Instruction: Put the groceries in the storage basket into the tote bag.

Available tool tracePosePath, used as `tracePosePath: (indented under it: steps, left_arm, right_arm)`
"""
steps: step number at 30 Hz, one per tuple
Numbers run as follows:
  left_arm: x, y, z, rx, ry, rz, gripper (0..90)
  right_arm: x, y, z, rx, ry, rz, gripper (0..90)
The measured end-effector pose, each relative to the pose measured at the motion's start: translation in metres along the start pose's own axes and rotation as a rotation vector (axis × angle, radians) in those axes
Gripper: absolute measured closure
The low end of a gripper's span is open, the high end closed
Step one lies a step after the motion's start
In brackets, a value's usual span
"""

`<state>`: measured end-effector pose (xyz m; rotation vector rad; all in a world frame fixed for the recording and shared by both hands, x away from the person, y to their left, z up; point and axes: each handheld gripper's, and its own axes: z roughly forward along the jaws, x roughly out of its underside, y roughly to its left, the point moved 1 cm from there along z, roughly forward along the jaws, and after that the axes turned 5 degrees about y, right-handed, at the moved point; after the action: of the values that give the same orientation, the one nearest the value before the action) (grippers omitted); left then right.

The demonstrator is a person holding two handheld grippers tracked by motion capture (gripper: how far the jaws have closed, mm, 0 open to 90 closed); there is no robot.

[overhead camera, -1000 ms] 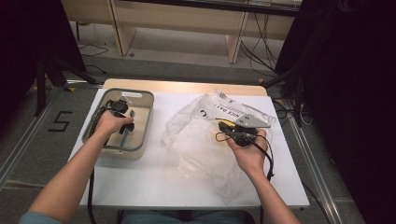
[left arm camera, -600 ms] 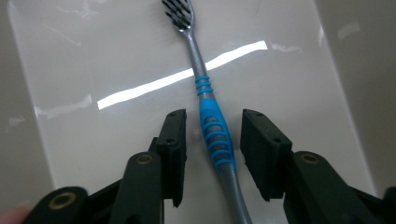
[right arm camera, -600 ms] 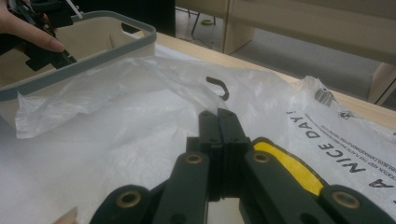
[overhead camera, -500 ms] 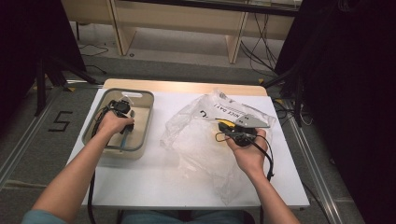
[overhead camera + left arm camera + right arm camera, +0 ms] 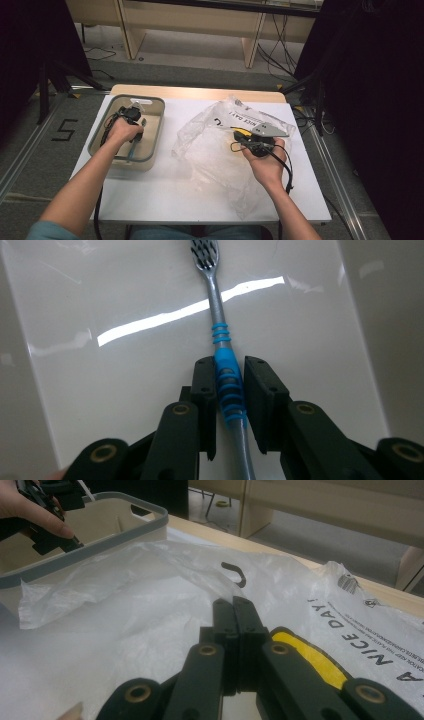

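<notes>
A toothbrush [image 5: 220, 335] with a grey handle and a blue grip lies flat in a beige bin [image 5: 155, 125]; from the high view it shows as a thin blue-grey stick [image 5: 131, 151]. My left gripper [image 5: 230, 362] points down into the bin and straddles the blue grip. Its jaws have just been closing, and a sliver of gap still shows at the right pad. My right gripper [image 5: 233, 601] rests on a clear plastic bag [image 5: 125, 630] printed "NICE DAY". It is shut, with the film gathered at its tips. Beside its jaw is a yellow patch [image 5: 310, 657].
The crumpled bag [image 5: 215, 150] spreads over the middle and right of the white table [image 5: 175, 195], and the bin stands at the left. In the right gripper view the bin's grey rim [image 5: 125, 535] rises just beyond the bag. Wooden furniture legs and cables stand behind the table.
</notes>
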<state>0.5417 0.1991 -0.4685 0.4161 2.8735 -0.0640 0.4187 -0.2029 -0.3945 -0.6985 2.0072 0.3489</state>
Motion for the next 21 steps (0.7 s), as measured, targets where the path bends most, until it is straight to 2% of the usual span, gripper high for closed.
tracePosePath:
  steps: [12, 19, 21]
  left_arm:
    - [-0.0016, 0.0009, -0.0001, 0.005, 0.008, 0.011, 78.4]
    - [-0.0021, -0.0029, -0.0006, -0.025, 0.009, 0.026, 78.7]
    - [-0.002, -0.0031, -0.0008, -0.027, 0.006, 0.02, 78.7]
  right_arm:
    - [0.0, 0.0009, 0.0004, -0.003, -0.001, -0.001, 90.0]
    - [-0.0002, 0.0001, -0.0003, -0.003, -0.002, 0.001, 90.0]
    - [-0.0002, 0.0, -0.0007, -0.002, -0.001, 0.002, 90.0]
